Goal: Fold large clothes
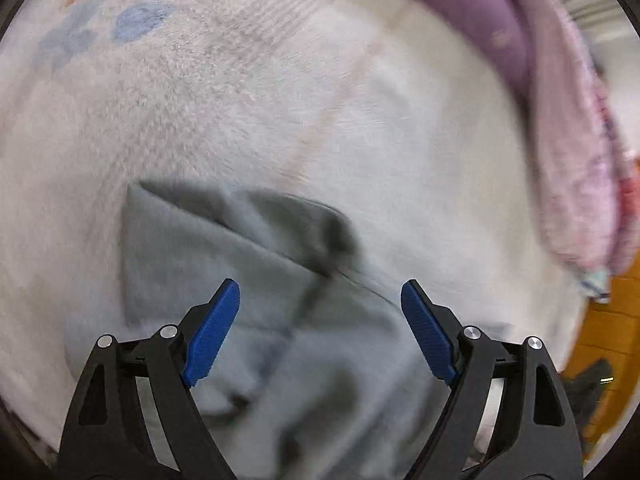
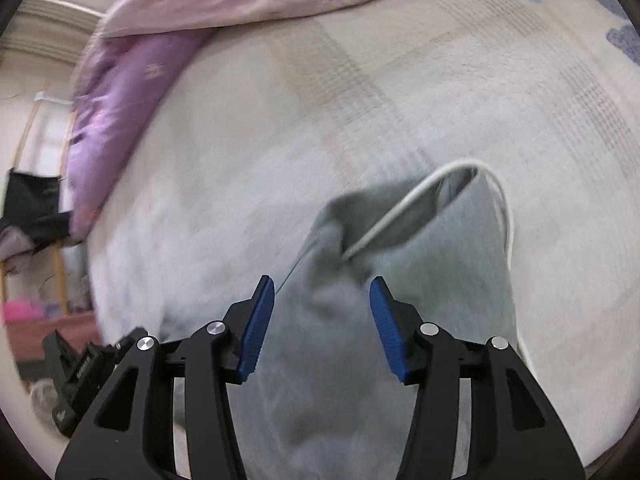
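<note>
Left wrist view shows your left gripper (image 1: 320, 304) pointing steeply down at a grey garment (image 1: 256, 280) that lies crumpled on a pale, fuzzy bed cover (image 1: 400, 160). Its 2 blue pads (image 1: 214, 332) stand wide apart and press on nothing; the grey cloth lies below and between them, and whether a pad brushes it cannot be told through the blur. A folded corner of the garment sits up and to the left of the fingers, with darker creases toward the middle. Along the upper right edge runs a purple quilt (image 1: 480, 8) with a pink patterned one beside it.

Right wrist view shows your right gripper (image 2: 322, 320) over the same garment (image 2: 440, 260), also aimed downward. Its 2 blue pads (image 2: 388, 328) are parted with a clear gap, and no cloth is pinched between them; the grey fabric spreads under and beyond the jaws. A white cord (image 2: 400, 208) loops out of the garment's open end, above and to the right of the fingertips. The purple quilt (image 2: 120, 92) lies at the upper left on the bed cover (image 2: 240, 160). At the lower left edge you can see part of another black tool, too blurred to read.
</note>
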Motion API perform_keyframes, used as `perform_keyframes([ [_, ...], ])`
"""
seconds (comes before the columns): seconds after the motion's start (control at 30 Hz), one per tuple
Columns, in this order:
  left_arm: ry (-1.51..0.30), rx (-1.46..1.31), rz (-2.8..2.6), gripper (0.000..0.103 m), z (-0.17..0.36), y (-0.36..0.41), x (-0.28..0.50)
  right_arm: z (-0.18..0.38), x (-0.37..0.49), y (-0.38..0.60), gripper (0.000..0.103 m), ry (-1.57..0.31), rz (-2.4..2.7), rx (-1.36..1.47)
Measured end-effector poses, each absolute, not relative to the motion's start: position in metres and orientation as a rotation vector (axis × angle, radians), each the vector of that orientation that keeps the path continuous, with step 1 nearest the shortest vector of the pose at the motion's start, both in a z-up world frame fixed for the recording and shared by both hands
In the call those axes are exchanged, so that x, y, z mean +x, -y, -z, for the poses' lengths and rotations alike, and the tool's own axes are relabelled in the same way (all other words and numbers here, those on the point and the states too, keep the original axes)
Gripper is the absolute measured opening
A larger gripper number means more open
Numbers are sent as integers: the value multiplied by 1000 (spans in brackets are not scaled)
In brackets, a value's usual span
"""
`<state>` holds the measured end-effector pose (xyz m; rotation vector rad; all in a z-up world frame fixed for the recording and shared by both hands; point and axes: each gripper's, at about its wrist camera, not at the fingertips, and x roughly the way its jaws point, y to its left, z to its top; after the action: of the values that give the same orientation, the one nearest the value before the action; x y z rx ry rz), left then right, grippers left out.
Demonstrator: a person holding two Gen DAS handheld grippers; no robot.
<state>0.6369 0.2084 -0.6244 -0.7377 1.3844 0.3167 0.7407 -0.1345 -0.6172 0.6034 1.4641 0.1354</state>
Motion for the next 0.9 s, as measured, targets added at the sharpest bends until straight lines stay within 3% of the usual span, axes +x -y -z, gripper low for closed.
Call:
perform_keyframes([
  [0.13, -1407, -822, -344, 84, 656, -211, 638, 636, 754, 135, 51, -1495, -114, 604],
  [0.23, -1395, -779, -353, 89, 662, -205, 646, 650, 763, 135, 51, -1522, -96, 617],
  [0.43, -1316, -763, -352, 89, 654, -185, 666, 662, 769, 136, 51, -1550, -118, 620],
  [0.53, -1388, -683, -435, 70, 663, -181, 675, 663, 768, 136, 43, -1546, -143, 578],
  [0.6, -1396, -613, -468, 54, 663, -173, 679, 663, 763, 139, 29, -1539, -178, 593],
  [0.63, -1392, -592, -470, 37, 662, -169, 681, 662, 760, 142, 26, -1536, -197, 610],
  [0.67, -1370, -621, -424, 7, 660, -165, 680, 659, 755, 145, 21, -1529, -215, 620],
  [0.9, -1199, -684, -332, 5, 593, -154, 612, 605, 718, 173, 13, -1412, -359, 646],
])
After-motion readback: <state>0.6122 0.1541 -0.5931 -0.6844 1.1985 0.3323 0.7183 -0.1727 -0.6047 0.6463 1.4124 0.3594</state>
